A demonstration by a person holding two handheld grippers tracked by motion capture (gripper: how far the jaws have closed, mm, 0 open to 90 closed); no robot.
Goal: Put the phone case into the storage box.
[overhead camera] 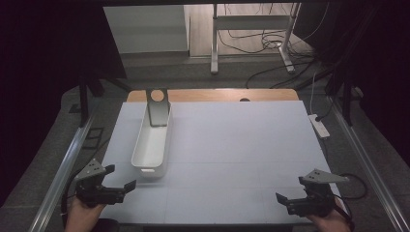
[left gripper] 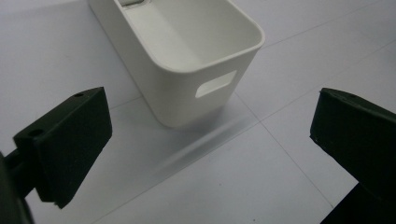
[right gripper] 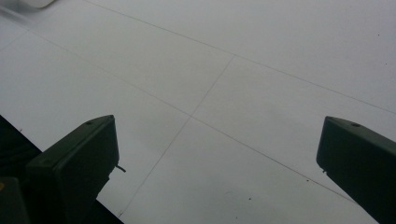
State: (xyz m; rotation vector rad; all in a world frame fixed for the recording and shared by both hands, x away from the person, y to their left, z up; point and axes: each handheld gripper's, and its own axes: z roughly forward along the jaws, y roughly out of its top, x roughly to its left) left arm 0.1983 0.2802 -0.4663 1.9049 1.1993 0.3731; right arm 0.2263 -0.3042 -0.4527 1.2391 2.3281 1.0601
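Observation:
A long white bin lies lengthwise on the left half of the white table. A grey metal stand with a round hole leans at the bin's far end. Held in a hand at the front left corner, my left gripper is open and empty, just short of the bin's near end. In the left gripper view the bin's near wall with its handle slot sits ahead between the spread jaws of the left gripper. My right gripper is open at the front right, and the right gripper has bare table beneath it.
A white power strip lies off the table's right edge. Metal rails run along both sides. Behind the wooden far edge stand a metal frame's legs and loose cables on the floor.

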